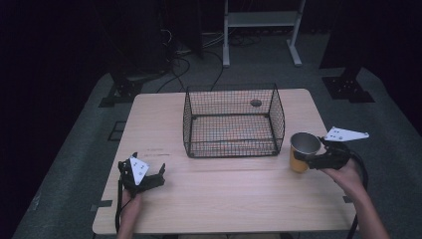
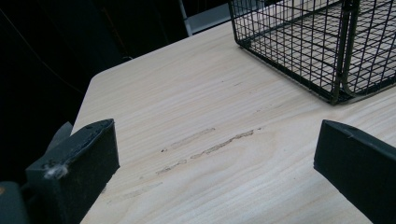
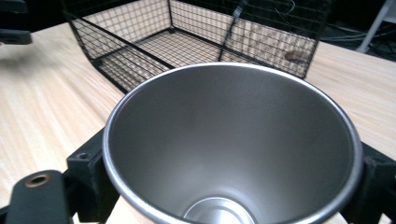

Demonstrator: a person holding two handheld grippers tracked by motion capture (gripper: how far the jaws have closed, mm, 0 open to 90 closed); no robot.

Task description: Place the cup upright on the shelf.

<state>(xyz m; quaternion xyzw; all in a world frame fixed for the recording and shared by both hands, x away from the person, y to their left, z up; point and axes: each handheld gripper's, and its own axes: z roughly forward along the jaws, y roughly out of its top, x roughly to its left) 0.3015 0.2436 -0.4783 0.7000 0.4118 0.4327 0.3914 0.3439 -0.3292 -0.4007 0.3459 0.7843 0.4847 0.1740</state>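
High view: a person seated at a pale wooden table (image 1: 219, 199) holds a two-jaw gripper in each hand, with a black wire basket (image 1: 234, 122) standing at the table's middle. The right gripper (image 1: 304, 160) has its jaws closed on a metal cup (image 1: 303, 151), orange on the outside and silver within, pinching it from either side just below the rim; the cup stands upright near the table's right edge, just beyond the basket's right end. In the right gripper view, the cup's open mouth (image 3: 233, 149) sits squarely between the two black fingers (image 3: 88, 172), its inside bare and shining, with the basket (image 3: 187, 42) further ahead of the fingertips. The left gripper (image 1: 154, 175), near the table's left front corner, has its jaws spread wide and nothing between them. In the left gripper view, its fingers (image 2: 74, 168) stand well apart over bare, scuffed wood (image 2: 205, 140), and a corner of the basket (image 2: 336, 56) lies ahead of the far fingertip, apart from it.
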